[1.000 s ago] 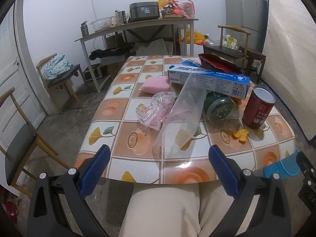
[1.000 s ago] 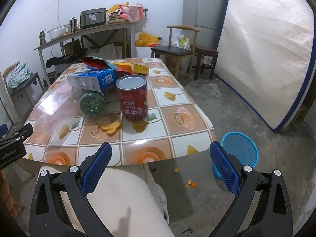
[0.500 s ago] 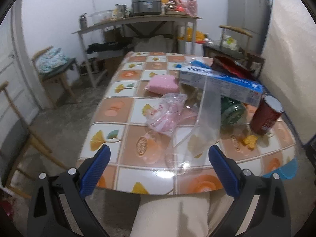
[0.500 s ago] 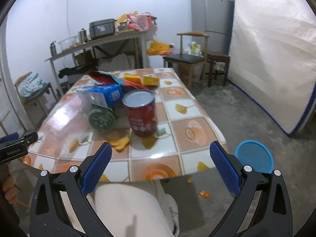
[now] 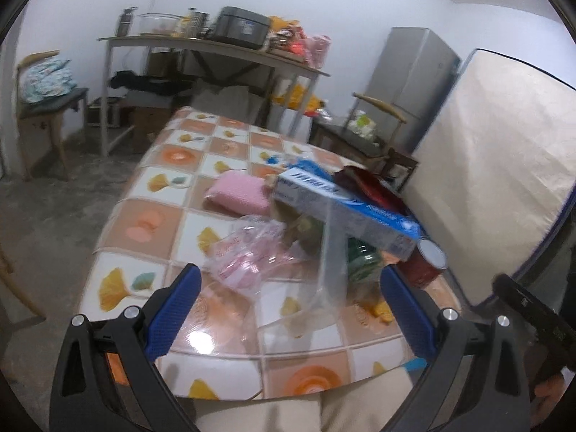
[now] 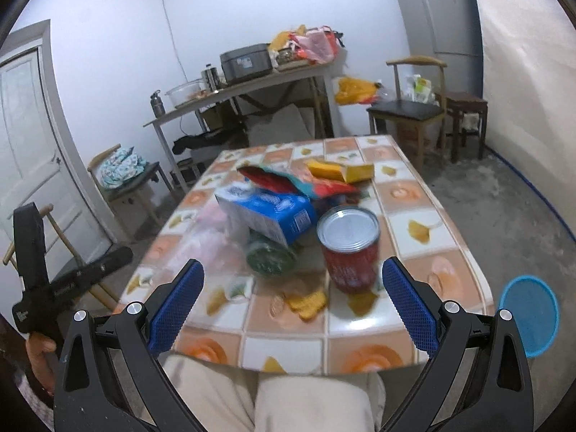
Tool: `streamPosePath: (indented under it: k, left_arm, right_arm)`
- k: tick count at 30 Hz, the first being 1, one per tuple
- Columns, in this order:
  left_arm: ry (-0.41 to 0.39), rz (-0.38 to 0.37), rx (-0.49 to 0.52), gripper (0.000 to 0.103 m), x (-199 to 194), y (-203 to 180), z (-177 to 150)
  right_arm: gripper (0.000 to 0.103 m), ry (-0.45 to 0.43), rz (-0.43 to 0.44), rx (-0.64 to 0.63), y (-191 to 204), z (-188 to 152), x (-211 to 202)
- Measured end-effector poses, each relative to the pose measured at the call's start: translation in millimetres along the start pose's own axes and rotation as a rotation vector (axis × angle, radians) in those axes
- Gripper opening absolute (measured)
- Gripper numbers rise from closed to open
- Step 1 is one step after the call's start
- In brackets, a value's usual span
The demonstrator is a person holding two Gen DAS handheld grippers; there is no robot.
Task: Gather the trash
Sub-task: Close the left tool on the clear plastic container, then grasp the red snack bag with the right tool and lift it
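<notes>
Currently, nothing is gripped.
Left tongs (image 5: 288,298): spread wide, empty, hovering over the near edge of the counter (image 5: 151,223).
Right tongs (image 6: 292,297): spread wide too, empty, at the near edge.
Nearest to left tongs: clear plastic bag (image 5: 331,252), straight ahead between the jaws, long axis running near to far; crumpled pink wrapper (image 5: 244,252) touching its left.
Nearest to right tongs: red can (image 6: 348,248), upright, just ahead and slightly right; orange scraps (image 6: 307,300) nearer still.
Farther: blue box (image 6: 268,214) lying across a green jar (image 6: 270,257).
Bin: blue basket (image 6: 529,315) on the floor, right of the counter.
Judgement: right hand sits closer to can and basket.
</notes>
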State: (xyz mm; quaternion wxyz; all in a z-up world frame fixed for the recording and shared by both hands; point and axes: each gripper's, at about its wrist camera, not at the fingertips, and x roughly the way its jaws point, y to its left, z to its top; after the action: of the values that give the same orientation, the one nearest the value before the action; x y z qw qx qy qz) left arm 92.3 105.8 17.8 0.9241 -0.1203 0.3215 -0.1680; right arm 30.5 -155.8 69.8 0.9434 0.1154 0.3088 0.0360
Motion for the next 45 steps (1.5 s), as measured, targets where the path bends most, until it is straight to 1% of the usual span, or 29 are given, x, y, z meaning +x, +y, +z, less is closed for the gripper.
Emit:
streamPosePath:
  k: [1, 4, 6, 7, 8, 11, 12, 13, 15, 16, 18, 19, 20, 21, 22, 24, 25, 27, 30, 34, 36, 39, 42, 45]
  left_arm:
    - [0.003, -0.019, 0.028, 0.097, 1.9, -3.2, 3.5]
    - [0.020, -0.041, 0.094, 0.097, 10.8, -13.2, 9.6]
    - [0.055, -0.069, 0.120, 0.097, 20.9, -17.8, 11.4]
    - [0.069, -0.074, 0.129, 0.097, 25.2, -19.3, 11.6]
    - [0.087, -0.069, 0.148, 0.095, 31.5, -22.8, 11.3]
    - [0.126, -0.045, 0.196, 0.084, 44.7, -28.0, 8.3]
    - [0.135, -0.035, 0.209, 0.078, 48.7, -29.5, 6.8]
    - [0.143, -0.030, 0.218, 0.076, 52.0, -30.1, 5.3]
    - [0.159, -0.022, 0.230, 0.067, 57.7, -29.8, 2.1]
    - [0.167, -0.017, 0.237, 0.065, 60.6, -30.5, 0.3]
    - [0.189, -0.009, 0.254, 0.055, 66.7, -31.4, -3.1]
    - [0.198, -0.007, 0.265, 0.052, 69.1, -32.4, -5.6]
    - [0.205, -0.006, 0.270, 0.047, 70.5, -32.9, -7.4]
    - [0.209, -0.004, 0.274, 0.041, 72.1, -34.0, -8.8]
    - [0.214, -0.001, 0.276, 0.038, 72.8, -35.1, -9.8]
    - [0.215, -0.007, 0.275, 0.030, 73.3, -36.1, -10.5]
    - [0.211, -0.009, 0.275, 0.028, 71.8, -37.1, -10.4]
    - [0.200, -0.013, 0.280, 0.020, 70.0, -38.7, -10.1]
    - [0.196, -0.019, 0.285, 0.014, 68.6, -41.1, -12.3]
    - [0.197, -0.036, 0.277, 0.009, 67.4, -42.2, -19.8]
    - [0.197, -0.041, 0.275, 0.007, 67.0, -43.2, -22.6]
    - [0.191, -0.049, 0.263, 0.006, 65.5, -42.9, -24.3]
    - [0.176, -0.059, 0.252, 0.006, 62.1, -42.5, -23.1]
    - [0.156, -0.071, 0.249, 0.006, 56.6, -44.4, -21.9]
  right_arm:
    - [0.095, -0.001, 0.000, 0.006, 0.3, 1.8, 1.1]
    - [0.095, 0.007, -0.010, 0.010, 1.2, 7.6, 6.9]
    - [0.095, 0.008, -0.043, 0.000, -0.9, 10.5, 11.2]
    - [0.095, 0.010, -0.053, 0.003, -3.0, 11.5, 12.2]
    - [0.095, 0.015, -0.065, 0.013, -6.9, 12.5, 14.5]
    - [0.095, 0.040, -0.092, 0.054, -21.4, 13.9, 23.5]
    - [0.095, 0.048, -0.097, 0.063, -24.3, 13.9, 25.9]
    - [0.095, 0.059, -0.102, 0.072, -28.1, 13.6, 29.0]
    - [0.095, 0.075, -0.113, 0.076, -33.9, 11.8, 34.7]
    - [0.095, 0.082, -0.118, 0.076, -34.9, 11.6, 36.9]
    - [0.095, 0.098, -0.130, 0.079, -39.4, 10.0, 43.3]
    - [0.095, 0.103, -0.129, 0.082, -41.0, 10.1, 45.0]
    - [0.095, 0.107, -0.127, 0.085, -42.6, 9.3, 47.0]
    - [0.095, 0.110, -0.127, 0.085, -44.0, 8.8, 48.4]
    - [0.095, 0.117, -0.128, 0.082, -44.9, 8.0, 51.0]
    - [0.095, 0.128, -0.127, 0.080, -46.0, 7.8, 55.1]
    - [0.095, 0.129, -0.125, 0.080, -46.8, 8.1, 55.9]
    - [0.095, 0.122, -0.121, 0.076, -45.9, 9.5, 55.1]
    - [0.095, 0.111, -0.117, 0.052, -43.4, 12.4, 53.3]
    - [0.095, 0.094, -0.087, -0.003, -34.9, 22.8, 49.9]
    - [0.095, 0.089, -0.053, -0.027, -30.5, 31.7, 50.8]
    - [0.095, 0.086, 0.017, -0.066, -22.1, 55.4, 56.9]
    - [0.091, 0.093, 0.061, -0.148, -6.5, 79.0, 68.7]
    - [0.083, 0.124, 0.085, -0.249, 12.2, 94.3, 86.9]
